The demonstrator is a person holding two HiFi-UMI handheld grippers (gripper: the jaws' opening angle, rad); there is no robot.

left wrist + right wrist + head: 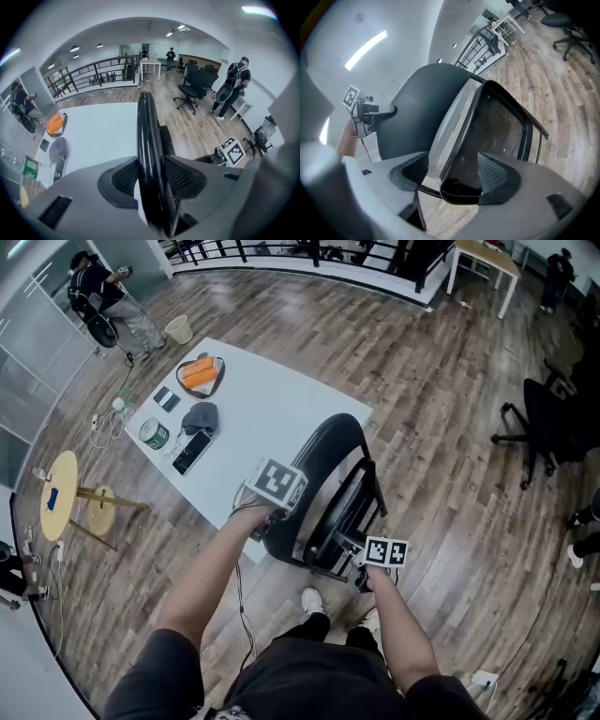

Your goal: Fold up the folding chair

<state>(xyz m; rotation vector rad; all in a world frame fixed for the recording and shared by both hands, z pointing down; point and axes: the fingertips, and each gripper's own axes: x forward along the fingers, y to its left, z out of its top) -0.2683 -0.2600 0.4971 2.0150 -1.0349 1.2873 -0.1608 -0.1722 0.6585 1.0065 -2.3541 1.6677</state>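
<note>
Nearly folded, the folding chair is pictured upright on the floor beside the bench. The left hand-held gripper is held spread around the backrest rim and the right hand-held gripper around the seat, with nothing pinched. A last press of seat to backrest is probably called for.

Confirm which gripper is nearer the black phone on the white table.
Left. The left gripper straddles the chair back rim beside the table where the phone lies; the right gripper sits on the chair's far side, around the seat edge.
</note>
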